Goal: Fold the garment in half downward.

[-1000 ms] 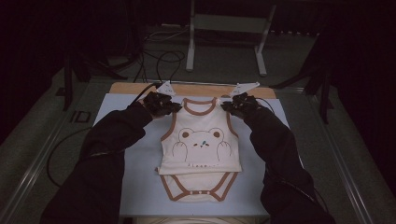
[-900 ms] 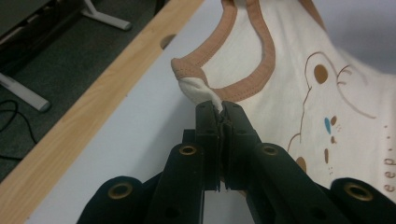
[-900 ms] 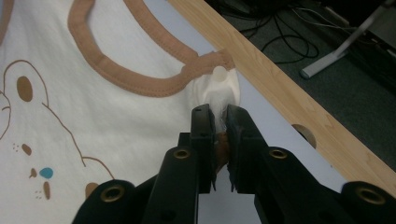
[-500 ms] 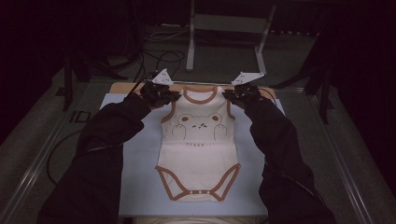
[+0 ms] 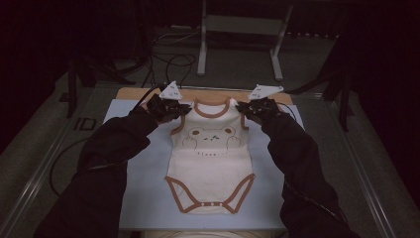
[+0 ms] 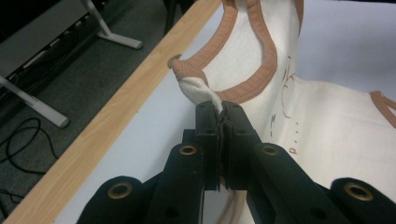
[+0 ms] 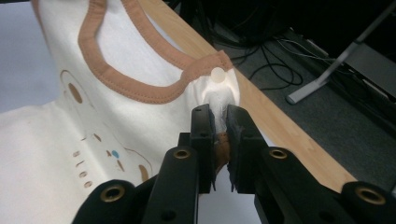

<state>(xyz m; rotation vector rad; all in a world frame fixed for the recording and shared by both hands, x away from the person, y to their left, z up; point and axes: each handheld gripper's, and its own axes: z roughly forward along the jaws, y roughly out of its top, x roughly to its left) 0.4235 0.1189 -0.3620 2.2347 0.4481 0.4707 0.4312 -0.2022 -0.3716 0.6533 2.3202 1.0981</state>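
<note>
Bodysuit (image 5: pixel 210 158) — cream, brown-trimmed, bear-printed, flat.

The print under the bear on the bodysuit (image 5: pixel 212 148) is reading too small; the surface (image 5: pixel 148 208) is running off at 6 o'clock.

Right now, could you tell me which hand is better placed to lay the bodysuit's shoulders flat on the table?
Neither alone: the left gripper and right gripper each pinch one shoulder strap of the bodysuit, so both should lower together.
</note>
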